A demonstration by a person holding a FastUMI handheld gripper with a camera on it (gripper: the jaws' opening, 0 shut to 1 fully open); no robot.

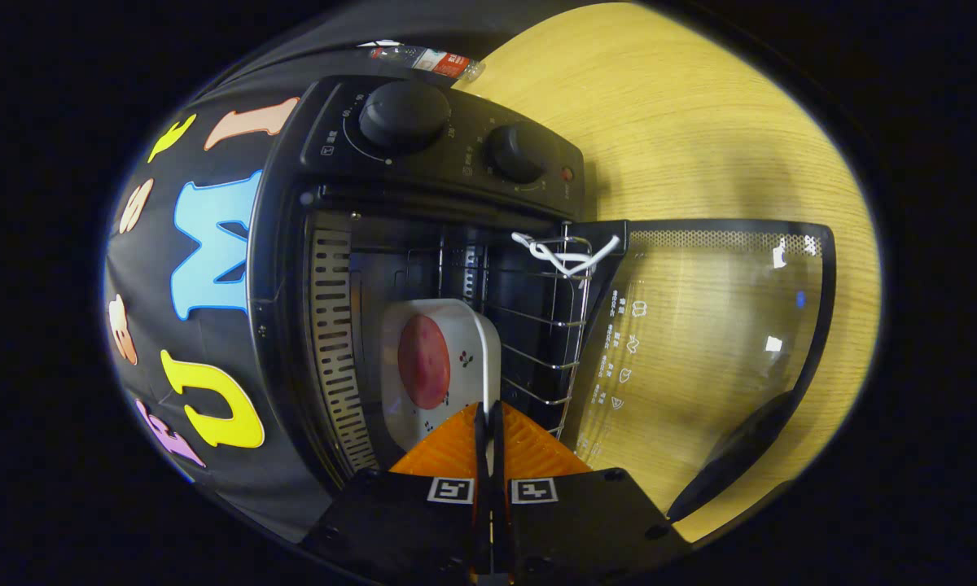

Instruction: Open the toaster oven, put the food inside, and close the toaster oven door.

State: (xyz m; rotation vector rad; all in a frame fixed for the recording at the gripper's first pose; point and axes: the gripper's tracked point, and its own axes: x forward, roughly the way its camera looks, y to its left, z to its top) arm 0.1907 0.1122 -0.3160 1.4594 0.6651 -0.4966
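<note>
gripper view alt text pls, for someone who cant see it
The claw, its fingers closed on the rim of a white plate, holds it inside the open toaster oven; a round reddish piece of food lies on the plate. The view is rolled sideways: the glass door lies open over the wooden table, beside the wire rack.

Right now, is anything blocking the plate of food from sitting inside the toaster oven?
Nothing visible does. The white plate with red food is already on the wire rack inside the black toaster oven. The hand-held gripper grips the plate's rim; the glass door hangs open.
</note>
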